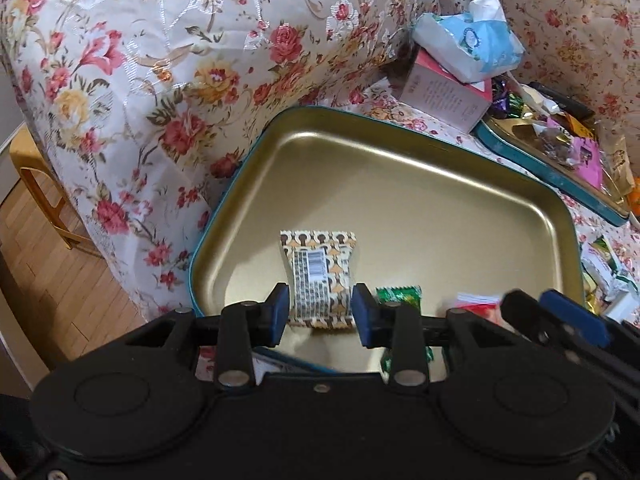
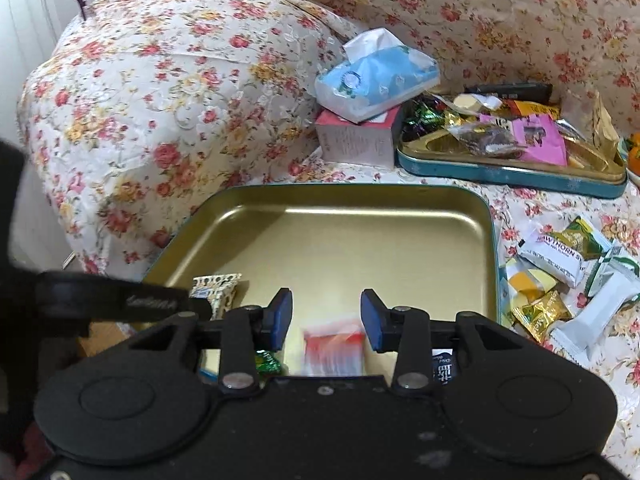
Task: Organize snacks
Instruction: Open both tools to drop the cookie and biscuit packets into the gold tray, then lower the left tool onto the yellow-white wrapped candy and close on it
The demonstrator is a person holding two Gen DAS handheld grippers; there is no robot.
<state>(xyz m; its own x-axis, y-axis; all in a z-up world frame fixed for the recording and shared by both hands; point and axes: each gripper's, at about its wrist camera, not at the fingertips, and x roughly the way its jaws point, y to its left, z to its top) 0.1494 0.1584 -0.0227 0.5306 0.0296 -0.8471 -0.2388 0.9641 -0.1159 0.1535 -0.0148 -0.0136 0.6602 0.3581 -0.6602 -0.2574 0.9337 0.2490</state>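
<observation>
A gold tin lid with a teal rim [image 1: 440,184] [image 2: 360,232] lies on the flowered cloth. In it lie a brown-and-white patterned snack pack [image 1: 320,272] [image 2: 218,286], a small green candy [image 1: 400,294] [image 2: 266,362] and a red-and-white pack [image 1: 478,304] [image 2: 334,346]. My left gripper [image 1: 320,314] is open, its blue pads either side of the patterned pack's near end; I cannot tell if they touch it. My right gripper [image 2: 326,318] is open above the blurred red-and-white pack. The right gripper also shows at the left wrist view's right edge [image 1: 560,316].
A second teal tin [image 2: 512,160] [image 1: 552,160] holds several mixed candies at the back right. A pink box with a blue tissue pack on top [image 2: 372,80] [image 1: 468,48] stands beside it. Several wrapped snacks [image 2: 560,280] lie on the cloth right of the lid. Wooden floor and a stool [image 1: 40,184] are at the left.
</observation>
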